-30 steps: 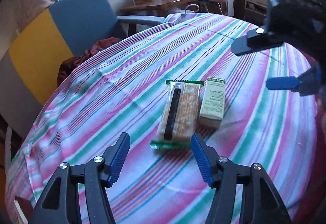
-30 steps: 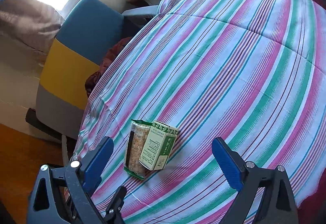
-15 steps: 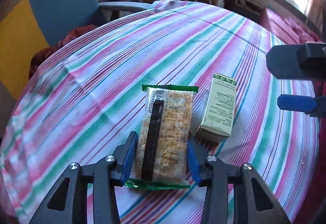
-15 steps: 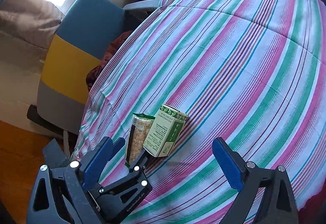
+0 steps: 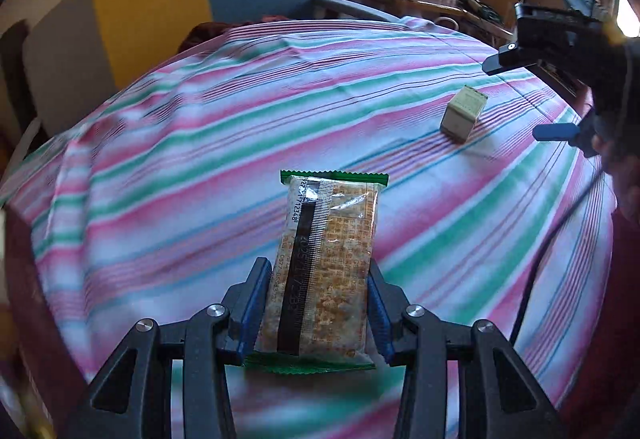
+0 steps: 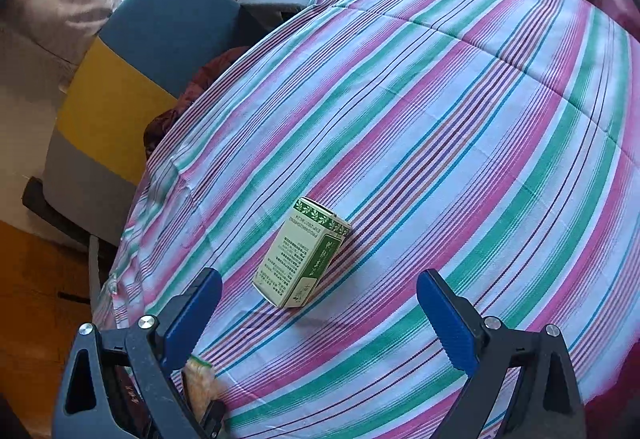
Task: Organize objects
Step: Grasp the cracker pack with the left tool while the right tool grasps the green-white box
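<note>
Cracker packet (image 5: 326, 271) sits low centre of the left wrist view, clenched at its near end by the left tool (image 5: 318, 305). Risk: crushed crackers or slip from the end grip. Right tool (image 6: 320, 313) is released; green box (image 6: 302, 253) lies on the counter (image 6: 460, 119), mid-frame.

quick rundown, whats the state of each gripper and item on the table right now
left gripper: shut on the cracker packet, fingers pressing its two long sides
cracker packet: sealed, held in the left gripper
right gripper: open, holding nothing, fingers apart in front of the box
green and white box: closed, lying on its side on the striped tablecloth, untouched
</note>
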{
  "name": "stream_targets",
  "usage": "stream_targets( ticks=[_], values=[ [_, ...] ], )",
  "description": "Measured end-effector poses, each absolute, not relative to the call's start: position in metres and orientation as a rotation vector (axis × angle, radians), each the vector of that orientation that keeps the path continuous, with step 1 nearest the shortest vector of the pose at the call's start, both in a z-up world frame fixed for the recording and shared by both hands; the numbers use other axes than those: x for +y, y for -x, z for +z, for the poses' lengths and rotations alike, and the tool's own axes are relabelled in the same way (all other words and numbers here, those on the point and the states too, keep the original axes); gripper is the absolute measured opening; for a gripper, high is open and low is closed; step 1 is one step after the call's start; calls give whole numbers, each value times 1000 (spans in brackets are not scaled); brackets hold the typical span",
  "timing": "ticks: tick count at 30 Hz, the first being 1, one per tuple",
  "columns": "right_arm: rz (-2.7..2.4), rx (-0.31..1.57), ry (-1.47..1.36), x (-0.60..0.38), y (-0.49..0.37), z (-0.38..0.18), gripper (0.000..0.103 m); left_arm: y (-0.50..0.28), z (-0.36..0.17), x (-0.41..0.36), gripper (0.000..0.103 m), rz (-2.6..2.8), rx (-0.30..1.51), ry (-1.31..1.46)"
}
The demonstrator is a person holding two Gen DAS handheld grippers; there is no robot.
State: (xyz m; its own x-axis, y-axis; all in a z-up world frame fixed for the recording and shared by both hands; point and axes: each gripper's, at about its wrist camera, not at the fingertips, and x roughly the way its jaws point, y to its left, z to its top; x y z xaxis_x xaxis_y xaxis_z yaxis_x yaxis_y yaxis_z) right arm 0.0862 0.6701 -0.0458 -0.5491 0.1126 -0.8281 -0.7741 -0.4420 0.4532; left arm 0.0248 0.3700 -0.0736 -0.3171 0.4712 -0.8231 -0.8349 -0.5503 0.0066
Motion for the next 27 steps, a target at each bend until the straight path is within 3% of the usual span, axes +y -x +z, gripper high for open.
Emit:
stream_targets(
  ticks=[4,12,24,25,26,27],
  values=[
    [2069,1040,1084,661,-70,-44,100,-25,-78,351,46,1977,538,1021],
    [2337,315,1391,624,-21,-24,103,-20,-78,347,46,1946,498,1025],
    [2300,270,1584,651,2,-64,102,-17,-81,347,46,1946,462,1029],
    [2293,248,1577,650,2,-65,93,-17,-81,347,46,1947,459,1029],
    [2297,250,1573,649,2,-64,76,-17,-81,347,46,1948,456,1029],
    [2291,261,1569,648,1,-63,75,-17,-81,347,46,1949,454,1027]
  ],
)
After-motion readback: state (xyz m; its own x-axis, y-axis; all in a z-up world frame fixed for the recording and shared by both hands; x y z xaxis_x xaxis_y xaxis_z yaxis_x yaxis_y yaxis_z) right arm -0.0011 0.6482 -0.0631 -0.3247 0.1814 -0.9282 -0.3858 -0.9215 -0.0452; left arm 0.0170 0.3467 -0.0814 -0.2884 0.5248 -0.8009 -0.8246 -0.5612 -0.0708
